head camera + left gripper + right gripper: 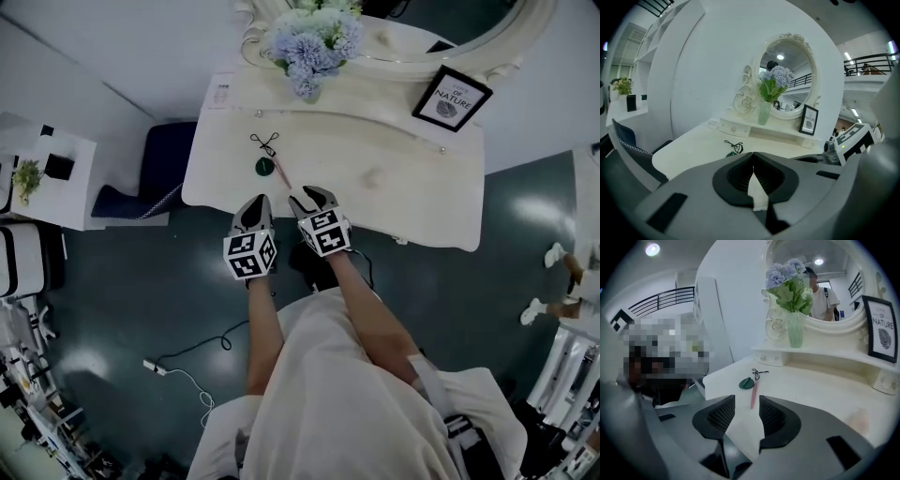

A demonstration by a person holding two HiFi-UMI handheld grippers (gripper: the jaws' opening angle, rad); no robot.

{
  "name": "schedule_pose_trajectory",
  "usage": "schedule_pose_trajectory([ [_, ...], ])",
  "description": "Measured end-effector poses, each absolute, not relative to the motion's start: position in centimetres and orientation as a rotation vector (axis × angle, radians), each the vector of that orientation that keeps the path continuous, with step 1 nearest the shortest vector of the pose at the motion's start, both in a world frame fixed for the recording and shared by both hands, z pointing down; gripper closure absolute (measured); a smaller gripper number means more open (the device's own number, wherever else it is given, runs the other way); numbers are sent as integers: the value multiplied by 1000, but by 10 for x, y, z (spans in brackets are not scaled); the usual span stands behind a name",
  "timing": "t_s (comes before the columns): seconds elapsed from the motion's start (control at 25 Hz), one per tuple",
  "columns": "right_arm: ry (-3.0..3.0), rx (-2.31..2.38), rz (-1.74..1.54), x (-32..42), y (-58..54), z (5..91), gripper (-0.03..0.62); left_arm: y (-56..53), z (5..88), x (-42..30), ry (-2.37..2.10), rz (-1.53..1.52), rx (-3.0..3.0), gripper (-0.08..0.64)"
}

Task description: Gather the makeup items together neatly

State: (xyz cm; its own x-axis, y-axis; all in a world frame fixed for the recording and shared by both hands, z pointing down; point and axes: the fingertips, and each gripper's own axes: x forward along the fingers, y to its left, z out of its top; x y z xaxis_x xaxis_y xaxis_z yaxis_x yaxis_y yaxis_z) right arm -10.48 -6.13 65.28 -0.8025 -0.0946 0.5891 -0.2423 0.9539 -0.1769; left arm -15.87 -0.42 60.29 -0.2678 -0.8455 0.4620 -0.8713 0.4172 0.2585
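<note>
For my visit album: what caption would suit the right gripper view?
Open right tongs aimed at a pink stick beside a green item on a white dressing table.

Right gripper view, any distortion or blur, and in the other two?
Right gripper view: fisheye bends the framed print; a mosaic patch covers the left. Left gripper view: same fisheye, dark corners. Head view: dim, with glare spots on the floor.

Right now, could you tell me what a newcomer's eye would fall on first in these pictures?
The blue flowers at the back of the white vanity table stand out first, with the framed print to their right in the head view. Nearer the front edge lie a green item, a pink stick and a black loop, just beyond the shut left tongs and open right tongs.
</note>
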Motion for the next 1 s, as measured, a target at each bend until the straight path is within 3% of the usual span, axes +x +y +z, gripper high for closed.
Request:
schedule_pose_trajectory([
  [0.48, -2294, 299, 392, -169, -82, 705, 450, -49, 607, -238, -2046, 133, 1532, 545],
  [0.6, -2256, 359, 371, -169, -89, 709, 523, -55, 609, -242, -2014, 155, 1556, 545],
  [1.0, -2253, 590, 412, -132, -124, 689, 528, -103, 599, -223, -1912, 131, 1699, 545],
])
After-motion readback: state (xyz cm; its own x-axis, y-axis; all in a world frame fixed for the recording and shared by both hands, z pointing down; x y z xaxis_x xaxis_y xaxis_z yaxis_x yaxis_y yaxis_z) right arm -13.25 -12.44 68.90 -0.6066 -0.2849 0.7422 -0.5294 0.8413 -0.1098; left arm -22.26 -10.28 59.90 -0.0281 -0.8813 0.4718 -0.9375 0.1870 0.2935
